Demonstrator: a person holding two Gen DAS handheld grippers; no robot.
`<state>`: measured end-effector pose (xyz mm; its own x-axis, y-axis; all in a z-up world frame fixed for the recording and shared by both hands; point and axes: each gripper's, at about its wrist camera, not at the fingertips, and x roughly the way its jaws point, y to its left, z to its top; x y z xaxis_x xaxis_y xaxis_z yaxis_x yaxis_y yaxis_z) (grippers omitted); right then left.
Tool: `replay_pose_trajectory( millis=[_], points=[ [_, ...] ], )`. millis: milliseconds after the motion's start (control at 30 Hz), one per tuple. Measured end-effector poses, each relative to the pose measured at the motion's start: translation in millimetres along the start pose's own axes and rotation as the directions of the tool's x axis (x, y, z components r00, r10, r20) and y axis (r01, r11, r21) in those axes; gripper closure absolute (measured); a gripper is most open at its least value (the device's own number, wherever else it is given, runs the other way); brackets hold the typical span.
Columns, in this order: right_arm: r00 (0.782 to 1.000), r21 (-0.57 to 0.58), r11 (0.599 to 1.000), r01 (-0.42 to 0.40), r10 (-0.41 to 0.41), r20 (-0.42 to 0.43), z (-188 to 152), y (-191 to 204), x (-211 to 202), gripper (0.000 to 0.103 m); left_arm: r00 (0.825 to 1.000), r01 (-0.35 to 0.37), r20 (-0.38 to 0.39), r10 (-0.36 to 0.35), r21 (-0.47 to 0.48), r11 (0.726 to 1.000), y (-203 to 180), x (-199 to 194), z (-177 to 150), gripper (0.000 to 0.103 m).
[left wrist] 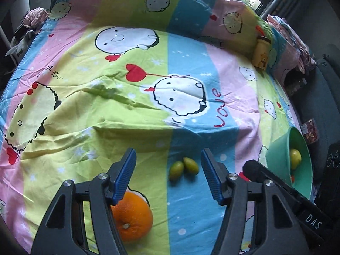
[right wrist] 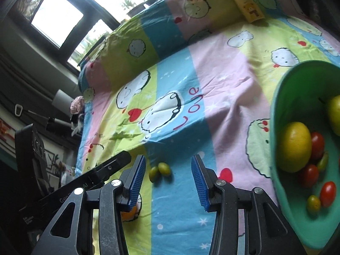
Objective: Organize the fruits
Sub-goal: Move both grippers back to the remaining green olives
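Observation:
Two small green fruits (left wrist: 183, 167) lie side by side on the cartoon-print sheet, just ahead of and between my left gripper's (left wrist: 169, 175) open blue pads. They also show in the right wrist view (right wrist: 159, 170), left of centre before my open right gripper (right wrist: 169, 179). An orange (left wrist: 132, 217) lies under the left gripper's left finger; a sliver of it shows in the right wrist view (right wrist: 129, 213). A green bowl (left wrist: 301, 146) at the right holds a yellow fruit (left wrist: 295, 158). In the right wrist view the bowl (right wrist: 282, 114) holds a lemon (right wrist: 295, 146), red tomatoes (right wrist: 317, 144) and small green fruits.
A yellow bottle (left wrist: 262, 53) lies against the raised fold of the sheet at the back right; it shows in the right wrist view (right wrist: 247, 6) too. The other gripper's black body (left wrist: 282, 193) reaches in from the right. Windows and dark furniture surround the bed.

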<state>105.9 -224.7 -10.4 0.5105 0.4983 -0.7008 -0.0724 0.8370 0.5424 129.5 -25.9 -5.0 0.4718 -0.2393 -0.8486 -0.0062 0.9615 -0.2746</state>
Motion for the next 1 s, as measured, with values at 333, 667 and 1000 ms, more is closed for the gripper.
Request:
replay_pose_trajectory(
  millis=[333, 667, 1000],
  points=[
    [0.994, -0.056, 0.998, 0.035, -0.041, -0.103, -2, 3, 46, 0.071, 0.991, -0.054, -0.126, 0.054, 0.004, 0.999, 9, 35, -5, 0.061],
    [0.99, -0.04, 0.999, -0.015, 0.009, -0.141, -3, 2, 59, 0.077, 0.99, -0.039, -0.14, 0.036, -0.025, 0.999, 25, 27, -7, 0.061],
    [0.987, -0.052, 0.999, 0.013, -0.021, -0.159, -5, 5, 73, 0.077, 0.99, -0.042, -0.139, 0.035, -0.049, 0.998, 31, 27, -8, 0.064]
  ],
)
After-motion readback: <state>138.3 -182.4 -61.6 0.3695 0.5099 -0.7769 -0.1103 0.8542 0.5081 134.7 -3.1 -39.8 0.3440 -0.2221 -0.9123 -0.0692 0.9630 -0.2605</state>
